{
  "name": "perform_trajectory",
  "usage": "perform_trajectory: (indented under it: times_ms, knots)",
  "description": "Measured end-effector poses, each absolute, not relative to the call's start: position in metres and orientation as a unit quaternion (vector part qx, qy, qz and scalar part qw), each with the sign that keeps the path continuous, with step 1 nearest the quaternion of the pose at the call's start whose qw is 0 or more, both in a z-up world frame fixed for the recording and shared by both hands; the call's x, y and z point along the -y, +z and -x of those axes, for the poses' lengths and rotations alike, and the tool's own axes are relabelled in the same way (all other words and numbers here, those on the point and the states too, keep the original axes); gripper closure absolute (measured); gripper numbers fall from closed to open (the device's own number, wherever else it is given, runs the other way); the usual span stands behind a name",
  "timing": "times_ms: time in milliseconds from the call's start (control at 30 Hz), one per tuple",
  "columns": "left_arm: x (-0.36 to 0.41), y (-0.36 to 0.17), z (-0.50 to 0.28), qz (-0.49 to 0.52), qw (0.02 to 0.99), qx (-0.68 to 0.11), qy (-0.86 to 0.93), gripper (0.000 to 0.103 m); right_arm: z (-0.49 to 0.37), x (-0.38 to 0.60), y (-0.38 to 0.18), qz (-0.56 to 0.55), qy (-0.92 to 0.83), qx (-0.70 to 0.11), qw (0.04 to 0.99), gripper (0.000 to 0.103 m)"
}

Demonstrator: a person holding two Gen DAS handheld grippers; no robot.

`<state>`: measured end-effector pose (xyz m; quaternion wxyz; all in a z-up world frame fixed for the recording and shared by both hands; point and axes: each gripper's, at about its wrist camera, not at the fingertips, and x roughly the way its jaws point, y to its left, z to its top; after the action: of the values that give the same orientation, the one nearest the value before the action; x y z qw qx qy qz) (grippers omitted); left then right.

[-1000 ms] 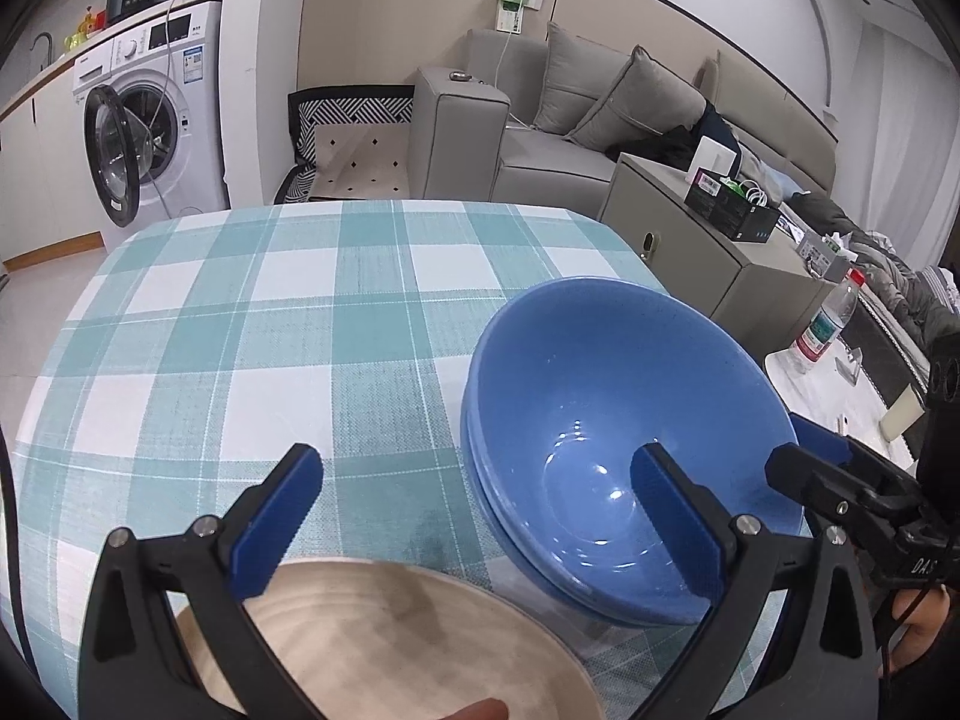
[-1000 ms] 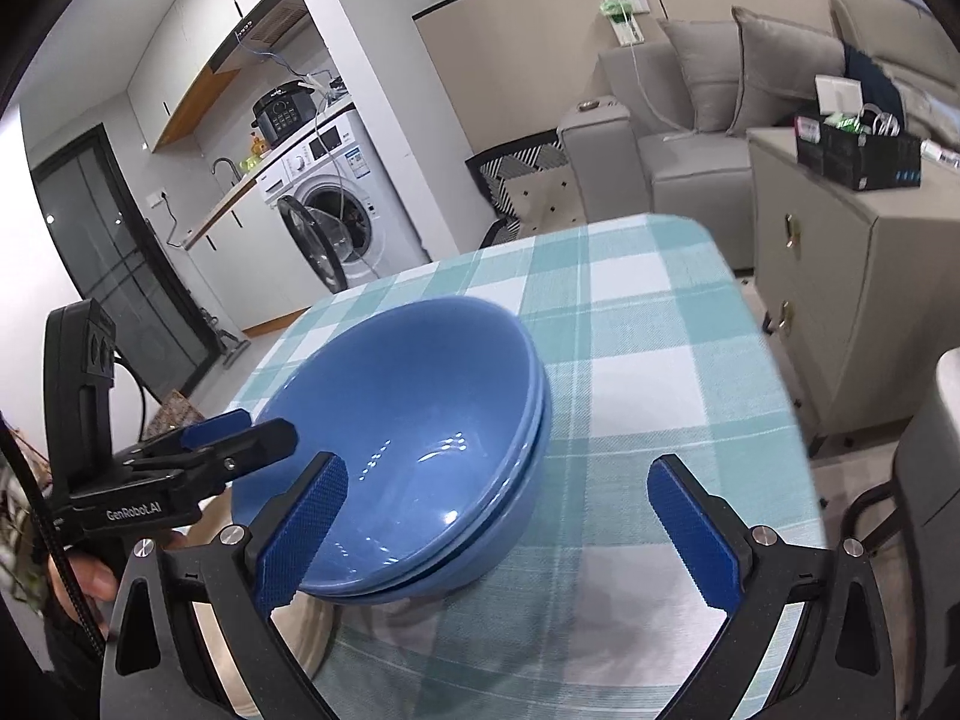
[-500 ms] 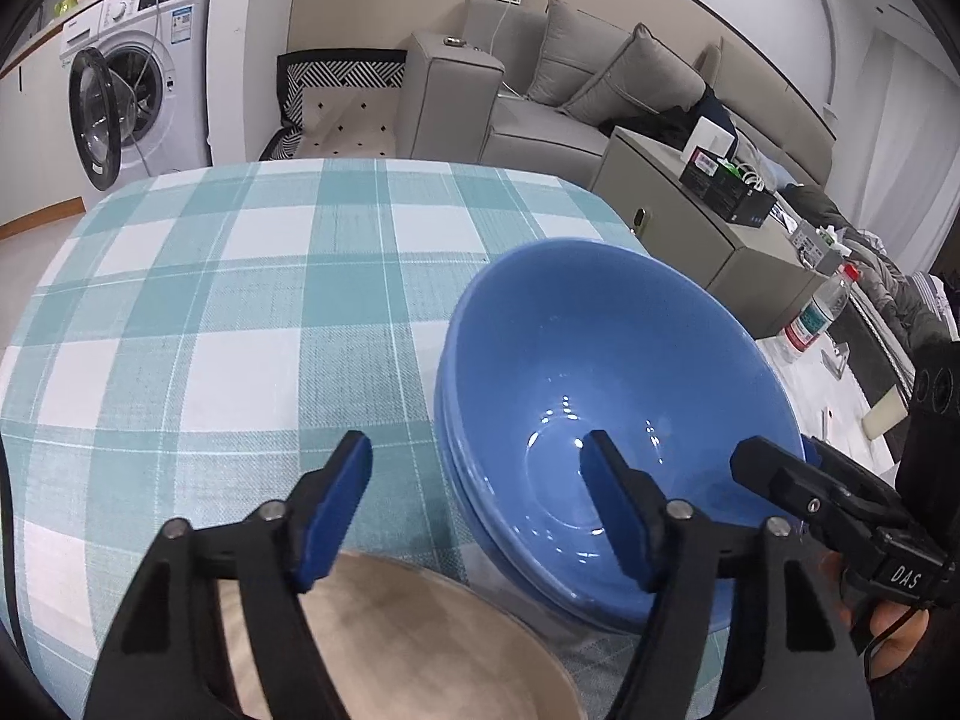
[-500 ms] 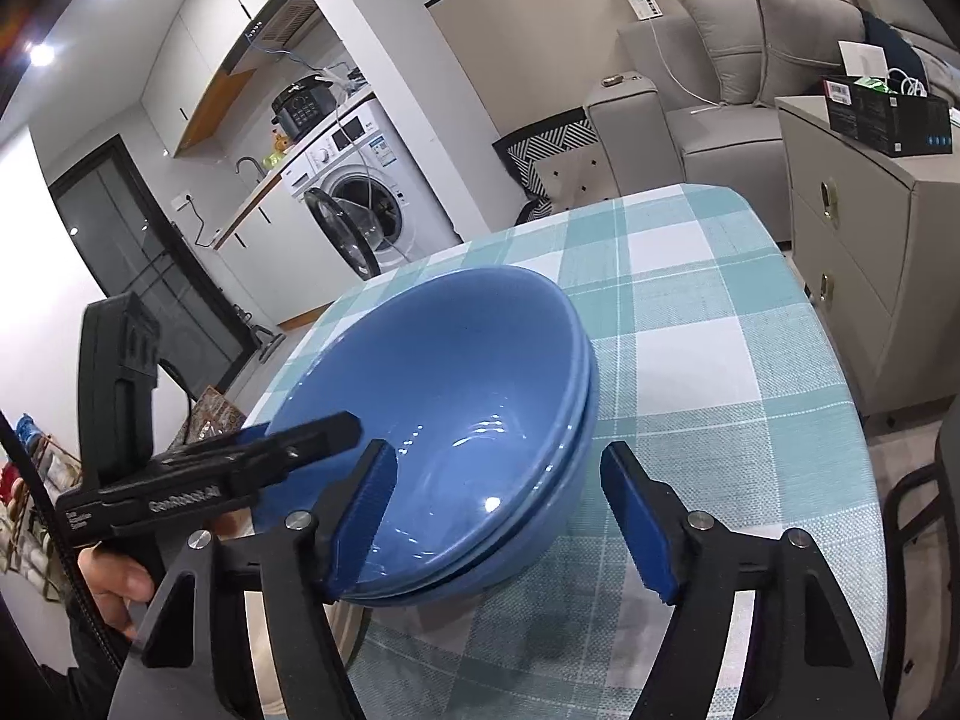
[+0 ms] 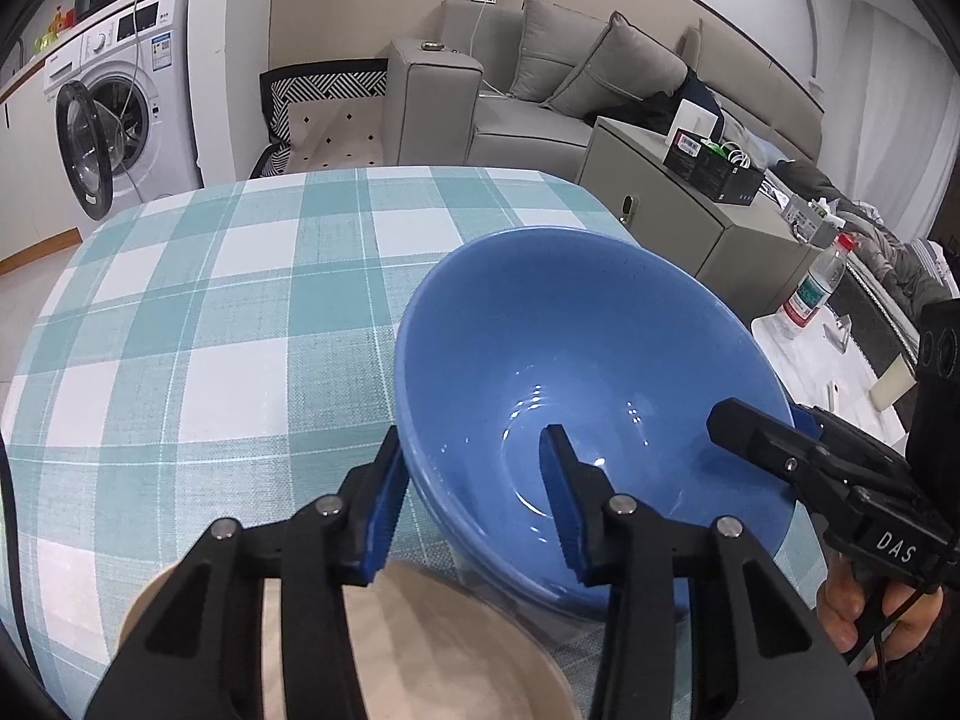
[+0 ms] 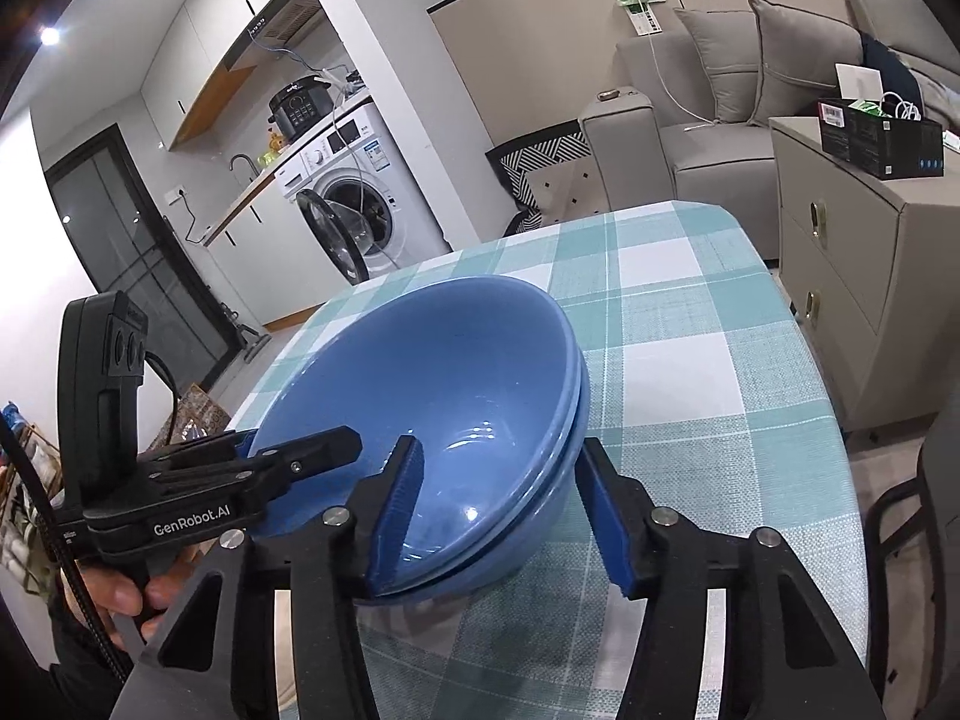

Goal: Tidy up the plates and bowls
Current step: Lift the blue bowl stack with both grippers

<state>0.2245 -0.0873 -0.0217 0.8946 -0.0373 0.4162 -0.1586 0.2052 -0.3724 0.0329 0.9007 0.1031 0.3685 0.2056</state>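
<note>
**Both grippers closing on opposite rims of the stacked blue bowls**

Since the earlier frames, both pairs of jaws have narrowed from wide open to straddle the wall of the stacked blue bowls [image 5: 576,396], one finger inside and one outside on each side. These two nested bowls sit right of centre in the left wrist view, on the checked tablecloth [image 5: 198,312]. In that view the left gripper [image 5: 474,504] has its left pad against the outer wall and its right pad over the inner basin; whether that inner pad presses cannot be told. In the right wrist view the right gripper [image 6: 501,510] brackets the near rim at lower centre, its right pad apparently just clear of the wall, so neither grip looks fully clenched. A beige plate [image 5: 420,654] lies at the bottom of the left wrist view, just beside the bowls and partly under the gripper. The narrowing suggests a two-handed lift of the stack is being prepared. Beyond the table edge stand a washing machine [image 5: 120,114], upper left, and a grey sofa [image 5: 540,90], upper centre.
</note>
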Motion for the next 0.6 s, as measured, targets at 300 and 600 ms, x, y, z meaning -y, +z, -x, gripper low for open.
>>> perform_trajectory:
  times_ms: [300,600]
  knots:
    - [0.0863,-0.0214,-0.2234,0.036,0.895,-0.416,-0.157,0.060,-0.2039,0.3721,0.0326,-0.097,0.202,-0.367,0.903,0.049]
    - [0.0882,-0.0190,-0.2195,0.032,0.897,-0.412,-0.155,0.060,-0.2032,0.3738,0.0354,-0.092,0.202,-0.361,0.906,0.049]
